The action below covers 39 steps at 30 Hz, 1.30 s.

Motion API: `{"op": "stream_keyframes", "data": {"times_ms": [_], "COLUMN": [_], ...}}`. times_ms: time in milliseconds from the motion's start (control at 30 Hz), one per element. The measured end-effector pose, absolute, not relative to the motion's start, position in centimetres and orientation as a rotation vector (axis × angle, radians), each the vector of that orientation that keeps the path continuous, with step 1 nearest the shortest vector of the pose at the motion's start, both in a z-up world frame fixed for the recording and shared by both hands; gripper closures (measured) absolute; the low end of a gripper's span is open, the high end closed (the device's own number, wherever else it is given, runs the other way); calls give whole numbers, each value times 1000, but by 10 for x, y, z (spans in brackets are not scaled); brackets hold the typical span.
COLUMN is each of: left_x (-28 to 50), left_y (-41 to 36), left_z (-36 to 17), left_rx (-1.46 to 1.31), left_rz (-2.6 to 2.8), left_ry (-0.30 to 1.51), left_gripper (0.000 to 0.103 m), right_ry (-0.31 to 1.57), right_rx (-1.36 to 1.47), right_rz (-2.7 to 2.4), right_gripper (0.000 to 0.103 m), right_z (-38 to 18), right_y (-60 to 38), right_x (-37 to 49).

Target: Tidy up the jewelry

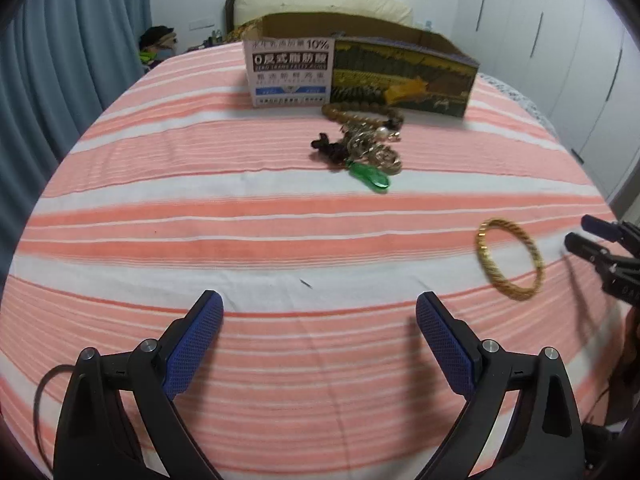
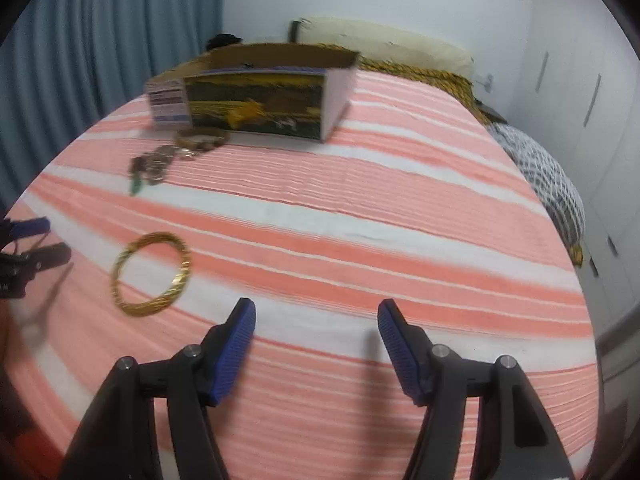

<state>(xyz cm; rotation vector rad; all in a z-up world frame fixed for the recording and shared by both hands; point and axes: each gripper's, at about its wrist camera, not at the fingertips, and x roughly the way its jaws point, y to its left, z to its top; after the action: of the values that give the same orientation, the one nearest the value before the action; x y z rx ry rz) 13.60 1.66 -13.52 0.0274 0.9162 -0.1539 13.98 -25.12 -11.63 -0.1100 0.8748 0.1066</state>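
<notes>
Gold bangle (image 2: pixel 151 274) beside right gripper (image 2: pixel 316 308)

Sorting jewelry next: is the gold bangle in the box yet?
Out. The gold bangle lies on the striped sheet, apart from the box.

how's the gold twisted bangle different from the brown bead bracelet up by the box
The gold twisted metal bangle lies alone on the striped bedcover, near the grippers; the brown wooden bead bracelet lies against the open cardboard box, touching a tangle of other jewelry. The bangle is a rigid twisted ring; the bracelet is strung round beads. Both lie flat, ungripped.
</notes>
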Motion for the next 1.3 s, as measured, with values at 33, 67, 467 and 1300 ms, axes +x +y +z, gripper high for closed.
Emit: {"op": "stream_keyframes", "data": {"times_ms": [33, 67, 467, 1300], "left_x": [140, 141, 178, 195], "left_y": [17, 18, 17, 15], "left_z": [-135, -136, -141, -141], "left_rx": [30, 23, 66, 74], "left_rz": [-147, -146, -142, -157], "left_ry": [914, 914, 941, 938], "left_gripper": [5, 5, 0, 0], "right_ry": [875, 880, 886, 886], "right_rx": [-92, -81, -56, -58], "right_rz": [102, 98, 85, 79], "right_gripper": [38, 38, 30, 30], "right_z": [-118, -120, -127, -127], "right_y": [-254, -257, -258, -258], "right_x": [143, 143, 155, 155]}}
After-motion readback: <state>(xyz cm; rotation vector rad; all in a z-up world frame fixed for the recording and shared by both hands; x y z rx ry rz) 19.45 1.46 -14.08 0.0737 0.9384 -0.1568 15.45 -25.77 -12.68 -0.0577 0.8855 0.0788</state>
